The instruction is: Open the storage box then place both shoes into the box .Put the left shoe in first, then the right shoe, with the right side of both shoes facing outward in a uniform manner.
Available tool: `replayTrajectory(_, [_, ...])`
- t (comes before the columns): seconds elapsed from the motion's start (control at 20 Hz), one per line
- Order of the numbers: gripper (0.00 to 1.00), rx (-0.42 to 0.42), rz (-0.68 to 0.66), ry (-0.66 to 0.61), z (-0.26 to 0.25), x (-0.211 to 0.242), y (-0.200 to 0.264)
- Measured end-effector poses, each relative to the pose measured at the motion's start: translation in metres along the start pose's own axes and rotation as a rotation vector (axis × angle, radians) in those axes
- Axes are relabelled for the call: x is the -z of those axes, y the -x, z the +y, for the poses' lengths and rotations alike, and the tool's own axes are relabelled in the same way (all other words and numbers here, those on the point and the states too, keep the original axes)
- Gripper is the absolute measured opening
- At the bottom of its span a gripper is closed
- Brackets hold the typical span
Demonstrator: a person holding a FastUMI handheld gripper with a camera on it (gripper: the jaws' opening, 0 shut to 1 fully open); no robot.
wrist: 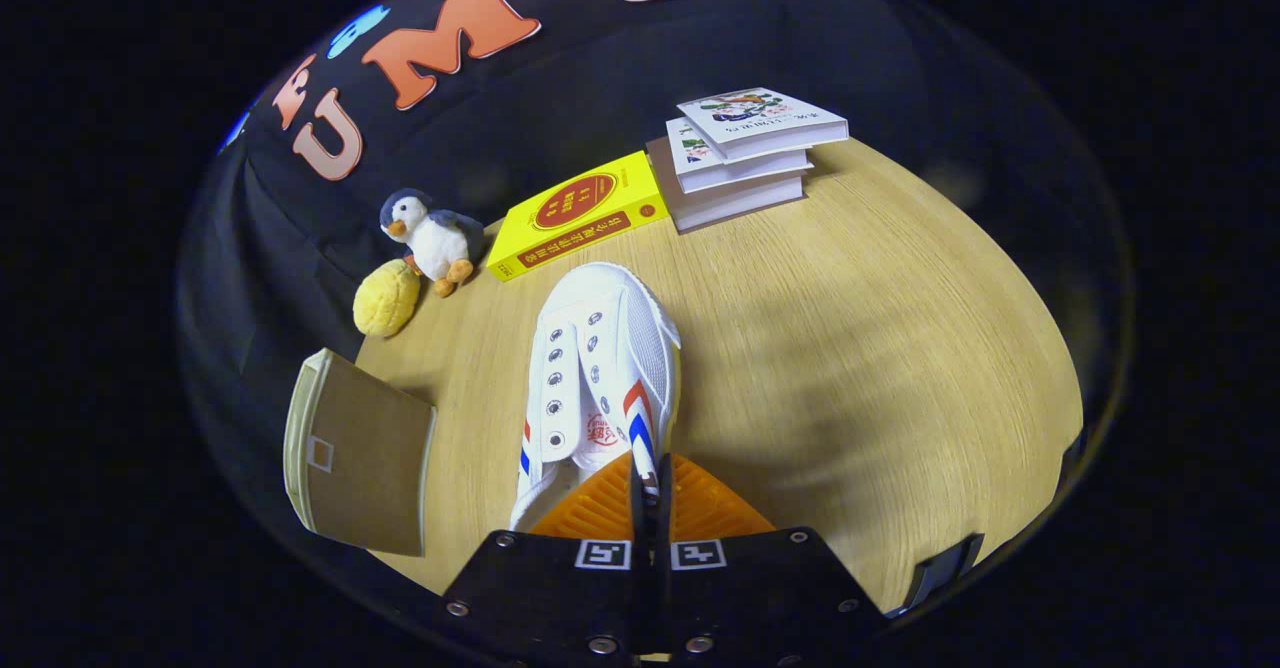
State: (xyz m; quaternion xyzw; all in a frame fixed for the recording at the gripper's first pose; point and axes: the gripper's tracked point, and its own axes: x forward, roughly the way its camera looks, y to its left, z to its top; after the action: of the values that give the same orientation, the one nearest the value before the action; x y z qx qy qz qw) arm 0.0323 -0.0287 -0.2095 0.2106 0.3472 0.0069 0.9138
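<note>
Tongs (648,483): closed on the collar edge of the white canvas shoe (600,378), fingers pinched together on the side wall bearing the red-and-blue stripes, presumably so the shoe hangs toe-forward for carrying. Shoe: toe pointing ahead over the wooden bench (880,348), whether lifted or resting, cannot tell. Storage box (360,453): left of the shoe, near the bench edge, brown panel facing up; open or closed, cannot tell. Beyond: plush penguin (430,238), yellow plush (387,298), yellow book (580,213), stacked books (745,153), well apart from the box.
</note>
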Motion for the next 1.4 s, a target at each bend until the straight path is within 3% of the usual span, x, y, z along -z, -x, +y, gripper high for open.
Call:
replayTrajectory(0.5, [0.00,-0.112,-0.094,-0.099,0.183,0.007,0.071])
replayTrajectory(0.75, [0.00,-0.183,-0.089,-0.100,0.282,0.030,0.080])
replayTrajectory(0.9, [0.00,-0.184,-0.072,-0.082,0.324,0.048,0.073])
replayTrajectory(1.1, [0.00,-0.152,-0.036,-0.074,0.353,0.074,0.055])
replayTrajectory(1.4, [0.00,-0.041,-0.008,-0.031,0.352,0.095,0.027])
